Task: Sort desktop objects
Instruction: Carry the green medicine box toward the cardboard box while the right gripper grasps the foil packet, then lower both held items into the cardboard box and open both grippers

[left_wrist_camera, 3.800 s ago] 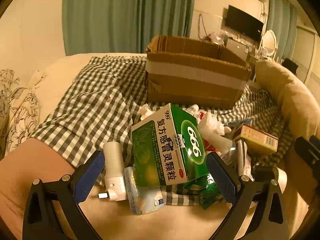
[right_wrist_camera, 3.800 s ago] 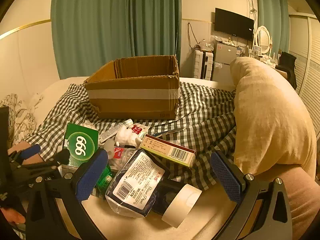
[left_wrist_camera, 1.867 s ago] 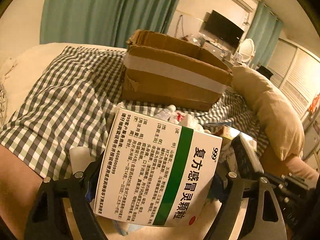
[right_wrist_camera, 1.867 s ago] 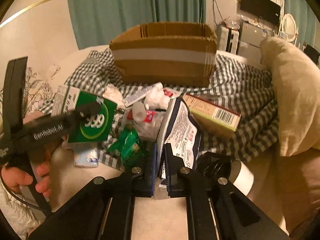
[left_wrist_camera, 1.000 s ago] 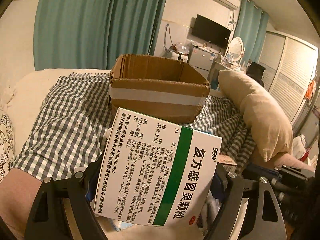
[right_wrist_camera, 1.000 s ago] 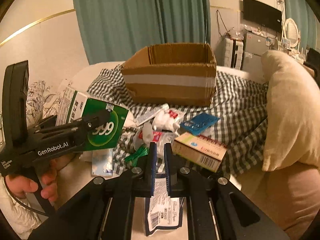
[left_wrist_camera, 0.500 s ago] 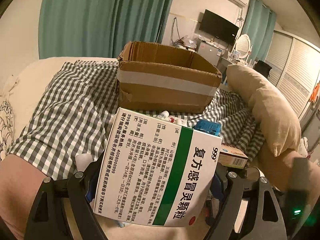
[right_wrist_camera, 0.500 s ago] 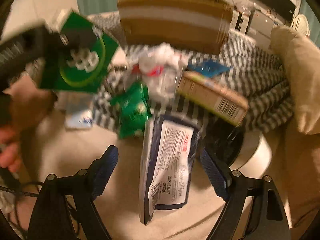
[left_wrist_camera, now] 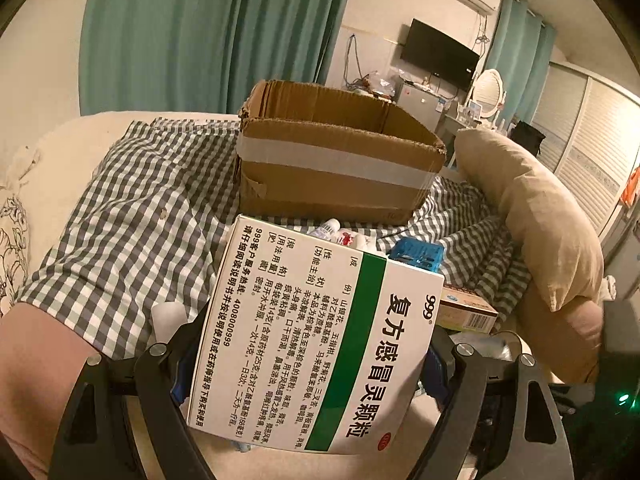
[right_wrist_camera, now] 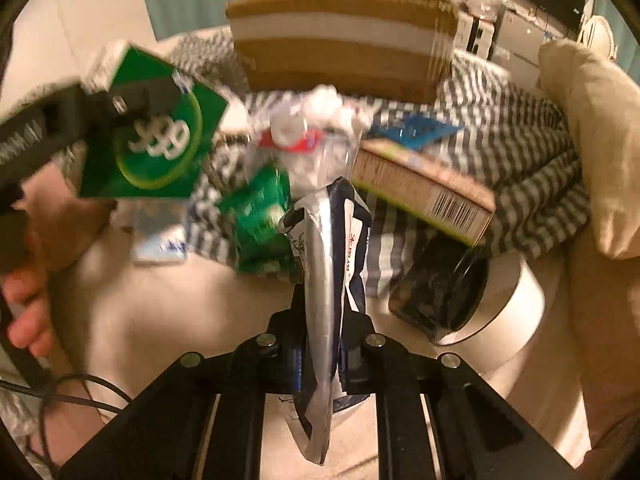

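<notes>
The right wrist view is smeared by motion, so labels on the small items ahead of the right gripper point(right_wrist_camera: 320, 344) cannot be read. Its jaws are closing on a dark blue and silver pouch point(right_wrist_camera: 326, 280), which stands edge-on between the pads, its lower end cut off behind the gripper body. Just right of the pouch sits a black jar point(right_wrist_camera: 436, 284) on a white lid, partly hidden by a long carton with a barcode point(right_wrist_camera: 424, 192). Ahead and left lies a green sachet point(right_wrist_camera: 258, 220).

In the left wrist view, the left gripper point(left_wrist_camera: 308, 364) is clamped wide on a 999 medicine box point(left_wrist_camera: 316, 344), whose white printed face fills the space between the fingers and hides most of the pile beyond. Only a blue blister pack point(left_wrist_camera: 418, 254) and white bottle tops peek over its top edge. Farther ahead, on the checked cloth point(left_wrist_camera: 132, 216), stands the open cardboard box point(left_wrist_camera: 332, 168), a beige pillow point(left_wrist_camera: 536, 216) to its right.
</notes>
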The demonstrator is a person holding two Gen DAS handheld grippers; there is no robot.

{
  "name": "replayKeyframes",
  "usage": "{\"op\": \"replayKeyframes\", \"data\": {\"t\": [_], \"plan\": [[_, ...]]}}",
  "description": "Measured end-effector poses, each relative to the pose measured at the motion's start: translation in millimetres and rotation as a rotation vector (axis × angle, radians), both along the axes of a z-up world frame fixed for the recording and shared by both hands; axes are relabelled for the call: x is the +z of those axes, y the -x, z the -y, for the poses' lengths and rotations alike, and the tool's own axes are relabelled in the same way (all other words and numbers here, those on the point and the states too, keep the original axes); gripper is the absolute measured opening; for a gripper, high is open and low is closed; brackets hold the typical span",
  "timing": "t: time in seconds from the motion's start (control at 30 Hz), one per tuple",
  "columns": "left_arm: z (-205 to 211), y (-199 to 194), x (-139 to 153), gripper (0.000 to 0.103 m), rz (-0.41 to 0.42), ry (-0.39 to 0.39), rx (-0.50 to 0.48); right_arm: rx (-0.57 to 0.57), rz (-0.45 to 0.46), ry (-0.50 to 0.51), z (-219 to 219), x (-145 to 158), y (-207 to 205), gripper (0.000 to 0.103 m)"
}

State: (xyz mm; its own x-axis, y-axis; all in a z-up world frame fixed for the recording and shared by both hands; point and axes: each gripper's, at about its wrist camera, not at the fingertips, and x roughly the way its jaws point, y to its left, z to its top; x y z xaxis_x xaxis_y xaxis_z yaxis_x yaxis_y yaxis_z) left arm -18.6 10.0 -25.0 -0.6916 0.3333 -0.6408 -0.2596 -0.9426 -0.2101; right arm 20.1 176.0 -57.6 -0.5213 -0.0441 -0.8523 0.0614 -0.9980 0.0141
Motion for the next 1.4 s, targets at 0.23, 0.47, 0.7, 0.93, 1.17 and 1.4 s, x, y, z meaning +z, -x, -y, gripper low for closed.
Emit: {"op": "replayKeyframes", "data": {"t": [0.23, 0.47, 0.7, 0.93, 1.17, 1.4], "plan": [[-2.3, -1.0, 11.1, 0.087, -0.029, 0.0, -0.001, 0.012, -0.081, 0.017, 9.4, 31.7, 6.5, 0.012], [-5.4, 5.6, 28.7, 0.087, -0.063, -0.003, -0.002, 0.047, -0.183, -0.002, 14.6, 66.7, 18.4, 0.012], [-7.3, 19.8, 55.0, 0.087, -0.113, -0.001, -0.012, 0.065, -0.263, -0.015, 9.5, 99.7, 44.4, 0.012], [-12.0, 48.2, 82.8, 0.087, -0.16, 0.006, -0.024, 0.077, -0.336, -0.025, 2.9, 134.5, 80.1, 0.012], [-20.4, 89.8, 107.3, 0.087, -0.208, 0.017, -0.033, 0.077, -0.394, -0.03, -6.9, 160.5, 120.3, 0.012], [-32.8, 141.9, 117.1, 0.087, -0.232, 0.024, -0.055, 0.067, -0.414, -0.027, -24.5, 167.8, 166.1, 0.012]]}}
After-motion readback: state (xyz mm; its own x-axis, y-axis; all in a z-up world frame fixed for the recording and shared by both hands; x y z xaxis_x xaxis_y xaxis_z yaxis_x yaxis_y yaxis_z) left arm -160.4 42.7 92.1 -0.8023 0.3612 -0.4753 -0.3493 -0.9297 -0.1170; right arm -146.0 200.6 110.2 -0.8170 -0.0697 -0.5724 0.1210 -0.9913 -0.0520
